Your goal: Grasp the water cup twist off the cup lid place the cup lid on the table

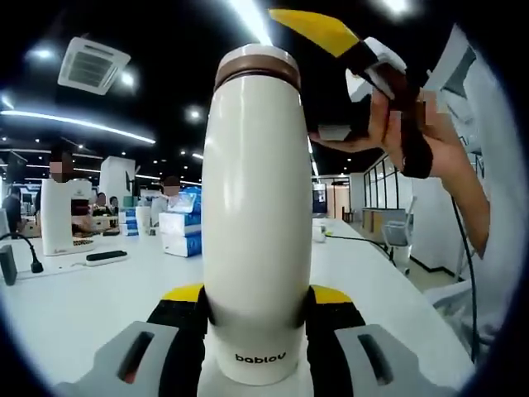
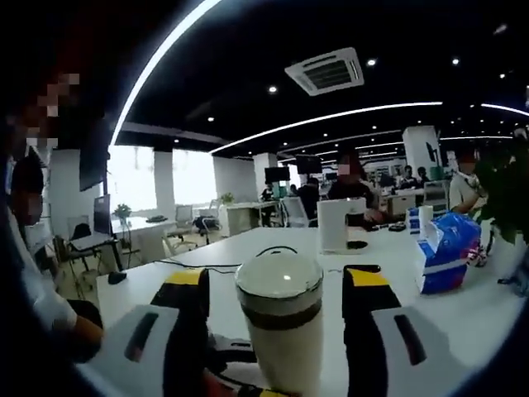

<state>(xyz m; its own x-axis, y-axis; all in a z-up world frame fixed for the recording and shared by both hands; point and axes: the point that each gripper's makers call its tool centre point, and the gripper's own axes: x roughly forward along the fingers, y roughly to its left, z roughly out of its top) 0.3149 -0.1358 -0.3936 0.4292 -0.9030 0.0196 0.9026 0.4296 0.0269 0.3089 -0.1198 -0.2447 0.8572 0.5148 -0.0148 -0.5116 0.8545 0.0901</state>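
Jaws of my left gripper (image 1: 257, 308) clamp the water cup (image 1: 257, 223) upright near its base, above the tabletop (image 1: 74, 306). My right gripper (image 2: 278, 291) stands spread on either side of the cup lid (image 2: 279, 285), not yet touching, cup axis running between them.

Your water cup (image 1: 257, 223) is cream-white, with dark lettering low on its body and a brown band just under its pale cup lid (image 1: 257, 59). In the right gripper view that lid (image 2: 279, 283) looks off-white over a dark brown ring. Your left gripper (image 1: 257, 318) has black jaws with yellow tips and grey bases; your right gripper (image 2: 279, 302) shows the same black, yellow and grey. The table (image 1: 74, 302) is white. A package (image 2: 445, 248) on it is blue and white, possibly tissues, though it is blurred.
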